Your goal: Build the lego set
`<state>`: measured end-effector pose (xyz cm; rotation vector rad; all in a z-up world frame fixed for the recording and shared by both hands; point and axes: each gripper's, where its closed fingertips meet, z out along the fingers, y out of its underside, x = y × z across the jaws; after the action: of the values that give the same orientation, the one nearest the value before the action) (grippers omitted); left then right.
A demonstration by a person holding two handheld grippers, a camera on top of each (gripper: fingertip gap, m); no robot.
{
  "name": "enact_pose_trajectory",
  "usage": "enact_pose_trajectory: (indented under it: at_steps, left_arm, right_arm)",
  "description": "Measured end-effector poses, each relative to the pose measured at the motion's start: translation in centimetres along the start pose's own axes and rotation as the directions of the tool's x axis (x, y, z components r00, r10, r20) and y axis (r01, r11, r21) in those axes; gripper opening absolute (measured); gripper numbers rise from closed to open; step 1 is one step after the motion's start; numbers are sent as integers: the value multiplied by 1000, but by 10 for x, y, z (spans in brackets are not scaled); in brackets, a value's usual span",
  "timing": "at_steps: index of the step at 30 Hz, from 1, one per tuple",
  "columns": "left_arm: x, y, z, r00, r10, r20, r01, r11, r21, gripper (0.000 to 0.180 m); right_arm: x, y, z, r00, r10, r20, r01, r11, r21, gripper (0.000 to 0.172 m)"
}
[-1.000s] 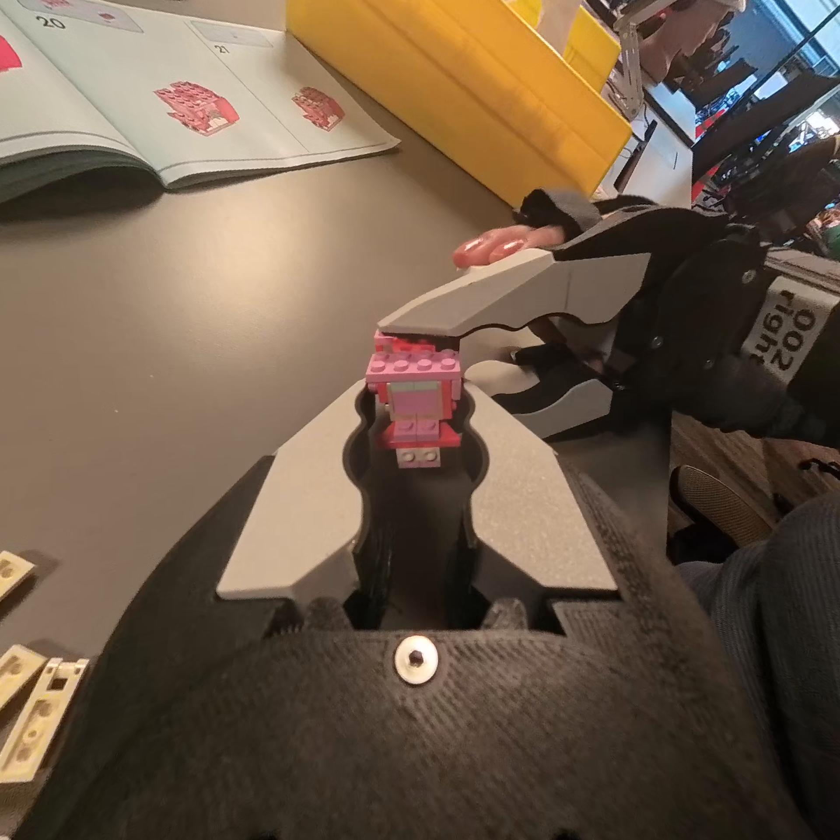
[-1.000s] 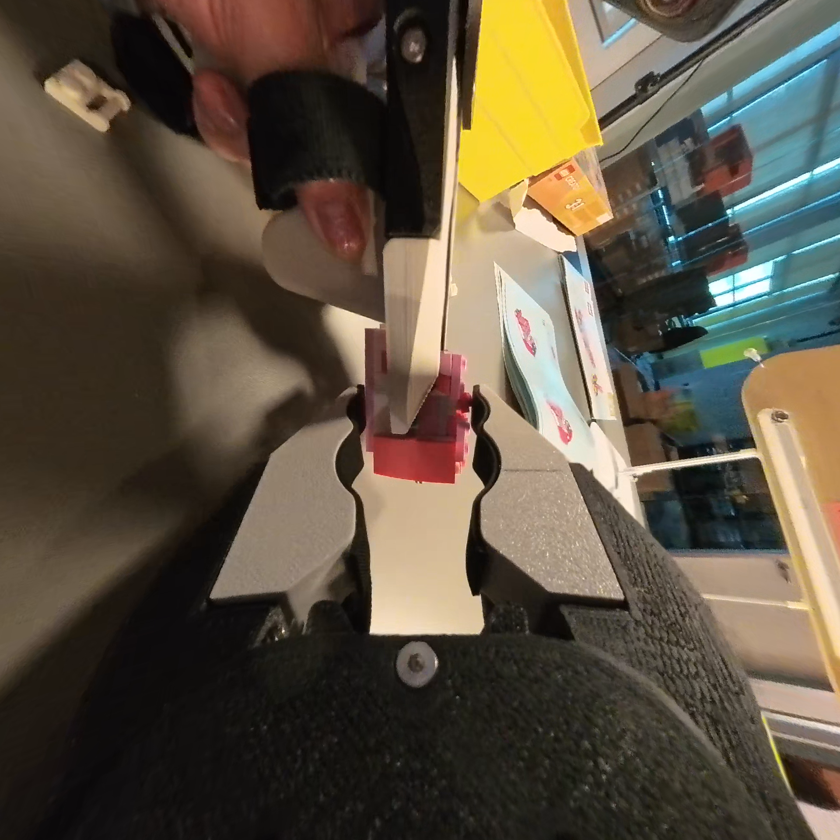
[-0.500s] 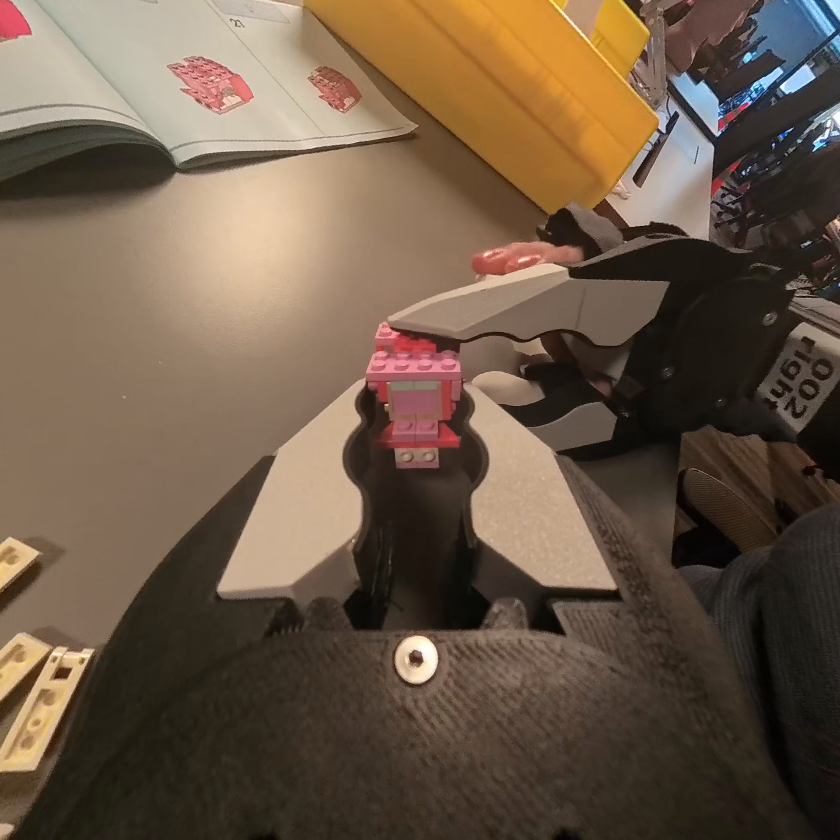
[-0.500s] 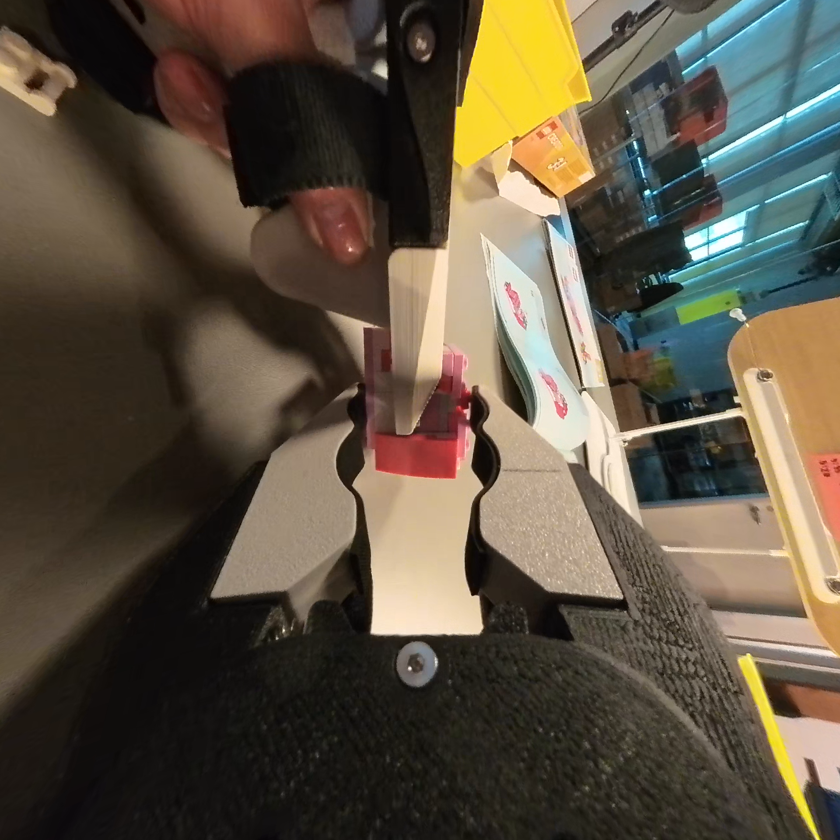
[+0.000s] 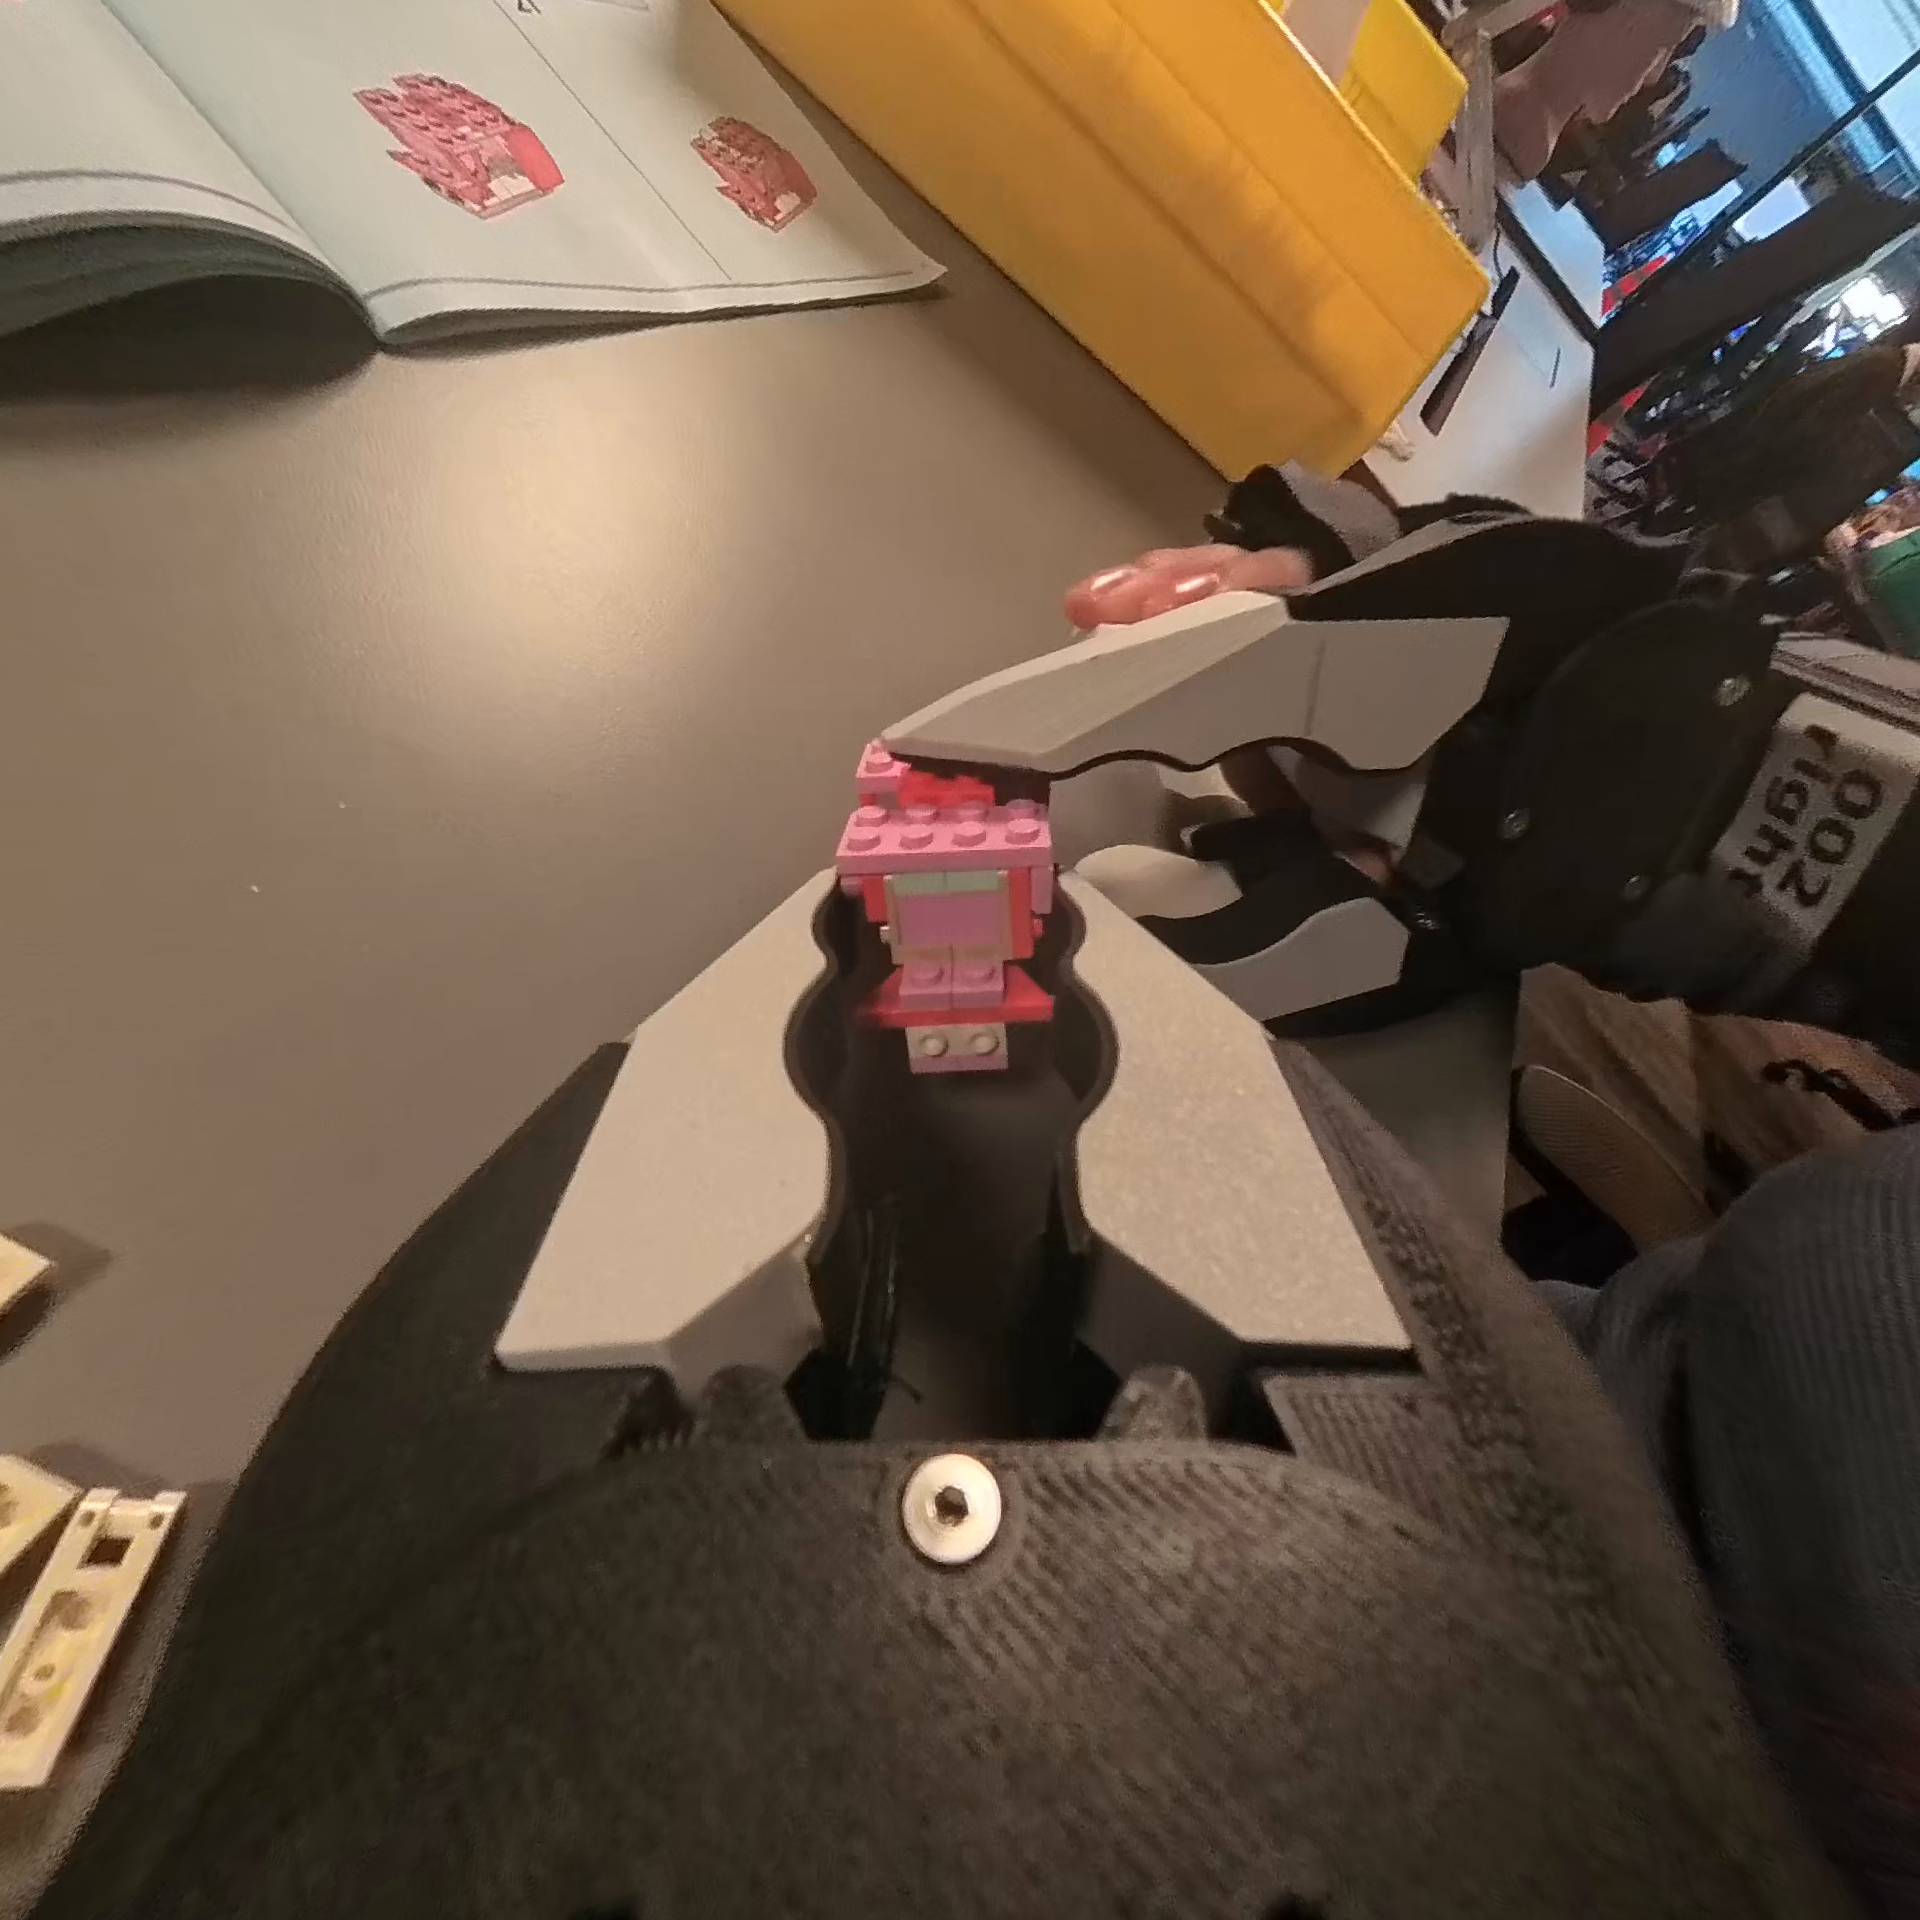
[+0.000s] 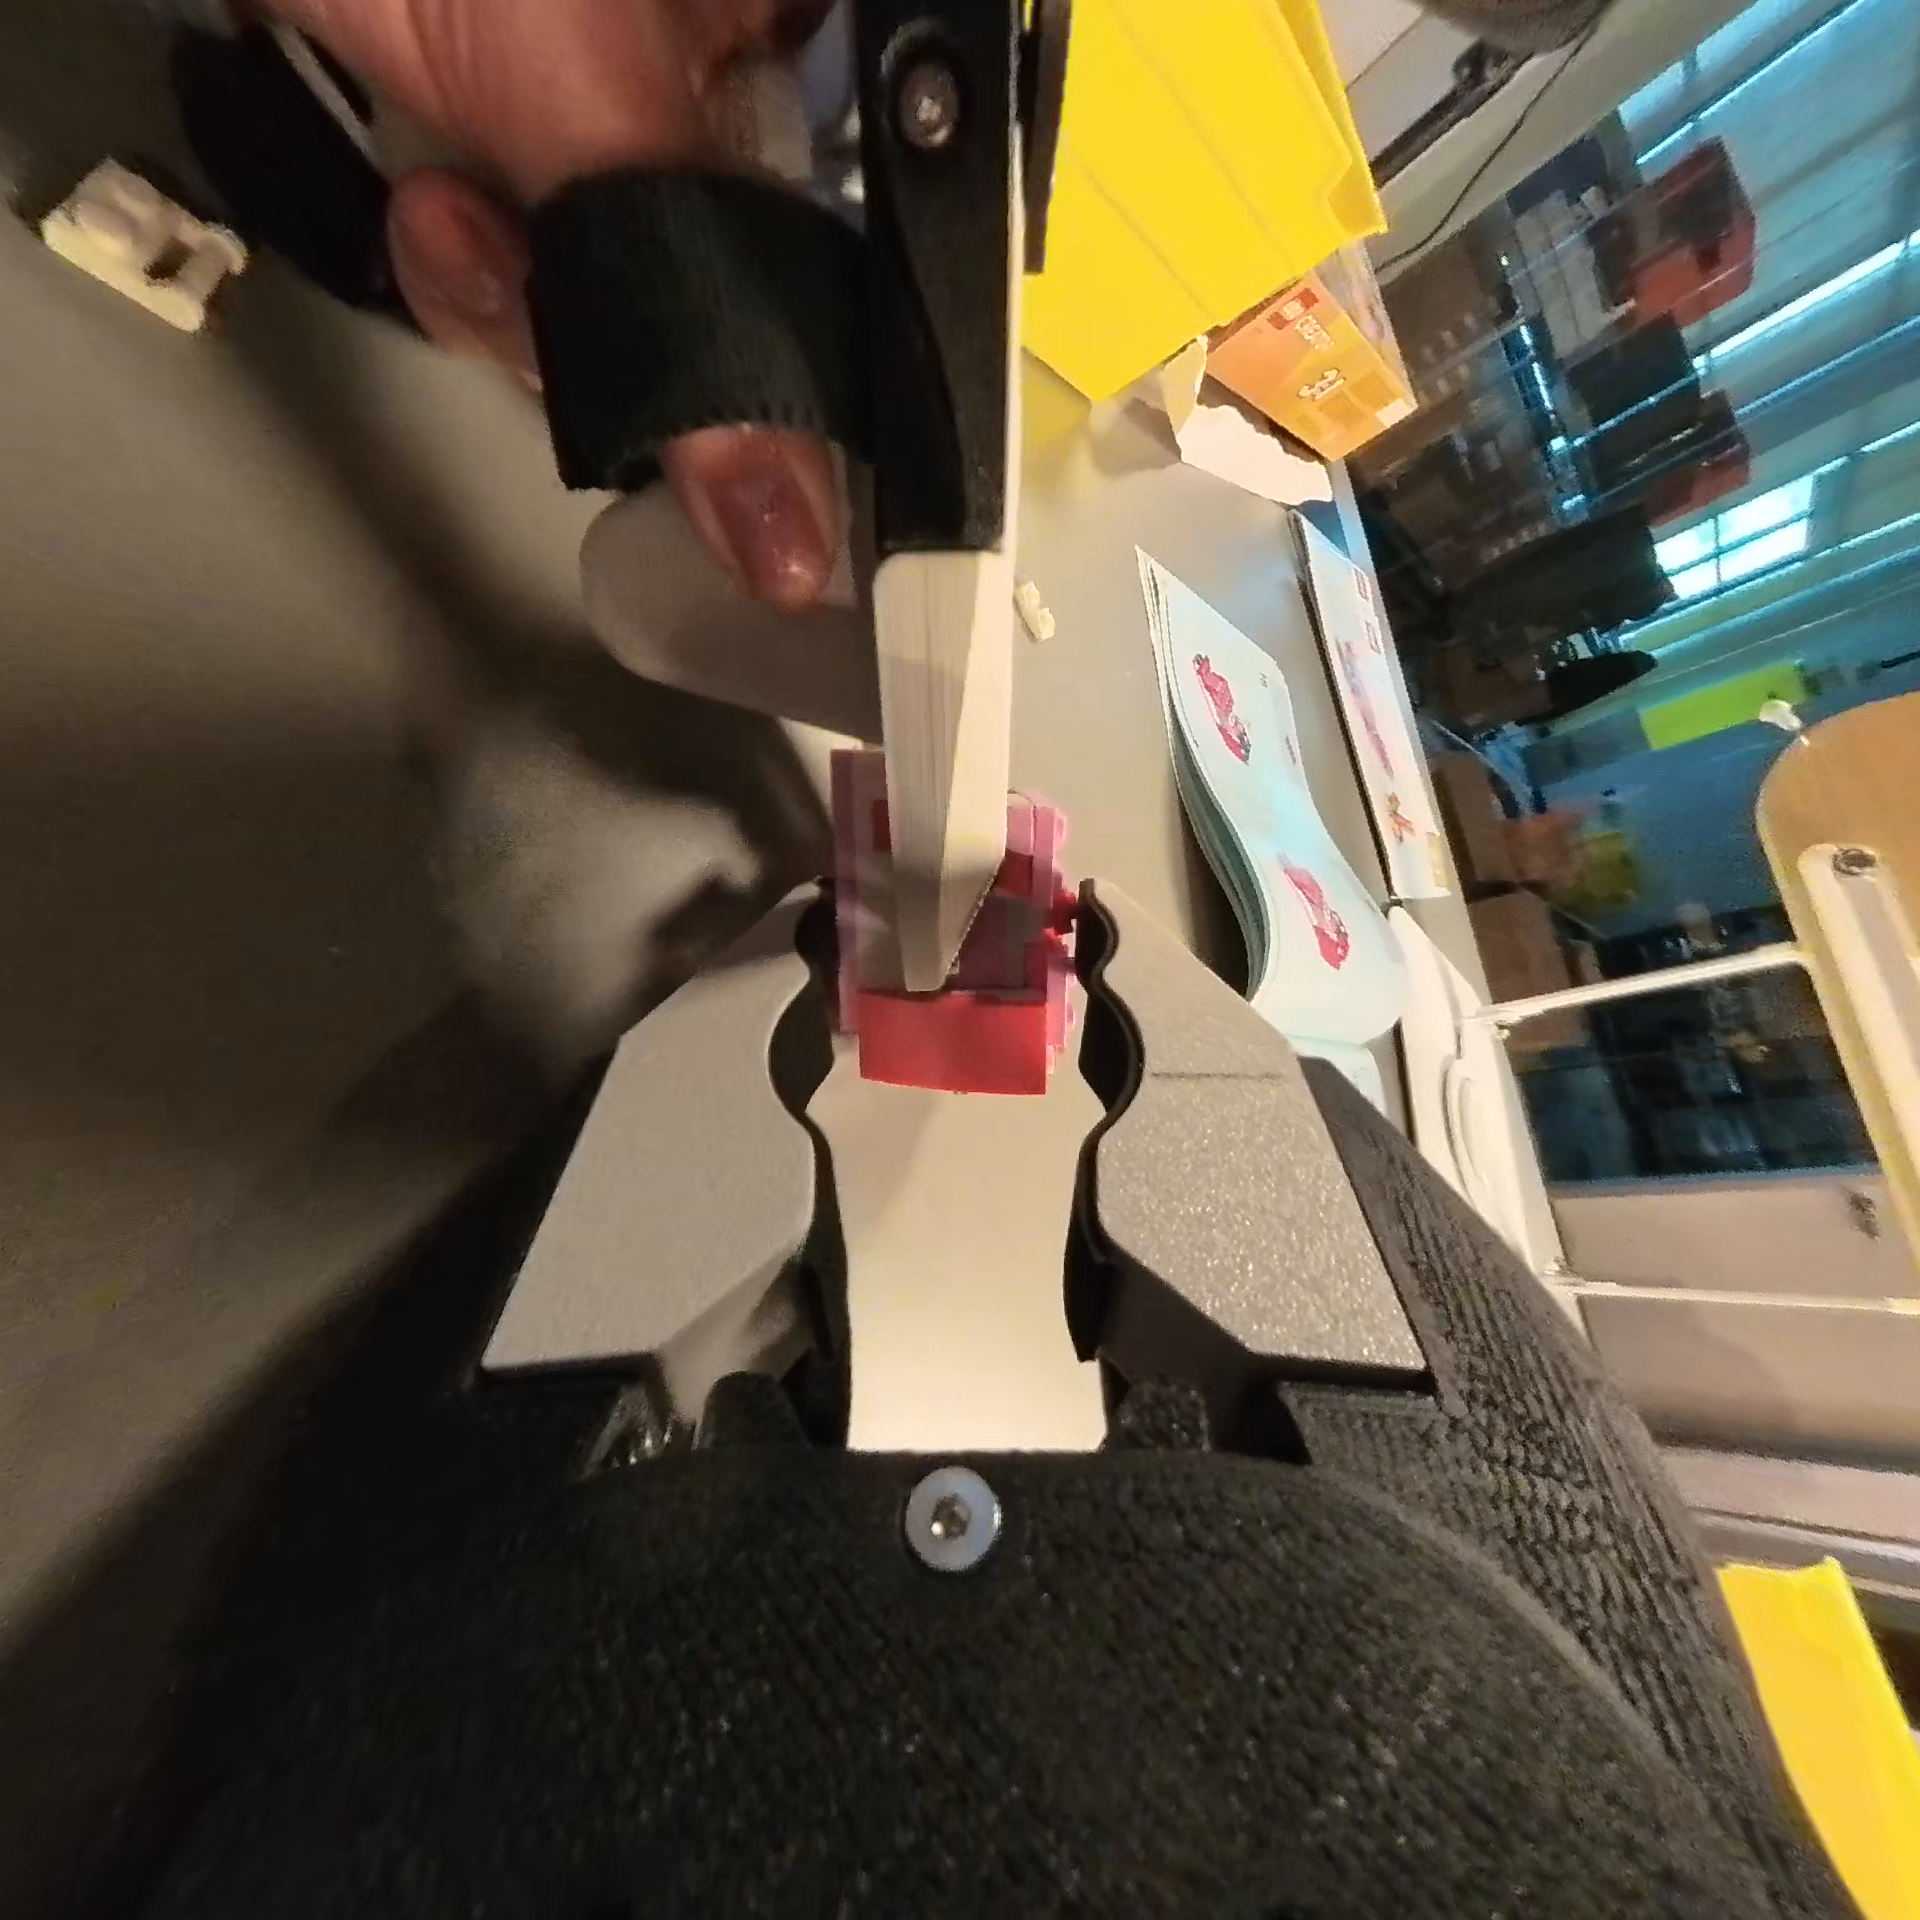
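Both grippers clamp one small pink-and-red toy-brick model (image 5: 948,914) from crossed directions, left gripper (image 5: 948,935) on its sides, right gripper (image 6: 956,977) across them, bracing it above the grey table (image 5: 416,727) near an open instruction booklet (image 5: 468,177).

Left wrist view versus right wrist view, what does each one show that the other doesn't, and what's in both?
Only the left wrist view shows the cream flat pieces at the table's near left edge, the studded top of the pink and red brick model, and a person's blue-grey sleeve.

Only the right wrist view shows an orange box, a round wooden tabletop, shelving behind glass, and a strapped fingertip on the left gripper.

Both show the model gripped from two sides by the left gripper and right gripper, the open instruction booklet and the yellow bin.
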<state>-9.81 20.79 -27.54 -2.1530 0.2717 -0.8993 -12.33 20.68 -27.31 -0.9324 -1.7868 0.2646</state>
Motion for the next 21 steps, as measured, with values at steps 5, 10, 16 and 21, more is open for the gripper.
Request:
enact_pose_trajectory:
  at_steps: [5, 10, 16, 21]
  left_arm:
    - [0, 1, 0, 1000, -17, -11, 17, 1000, -7, 34]
    - [-1, 2, 1, 1000, -22, -9, 22, 1000, -15, 34]
    - [0, 3, 1, 1000, -13, -9, 13, 1000, -24, 34]
    - [1, 4, 2, 1000, 0, -4, 0, 999, -32, 34]
  right_arm:
    - [-1, -1, -3, 999, 21, 29, -22, 999, 34, 46]
    - [-3, 1, -5, 999, -9, 47, 8, 999, 33, 48]
    - [-2, 0, -7, 989, -150, 16, 149, 988, 31, 56]
    - [-1, 4, -5, 961, -274, -19, 274, 962, -21, 45]
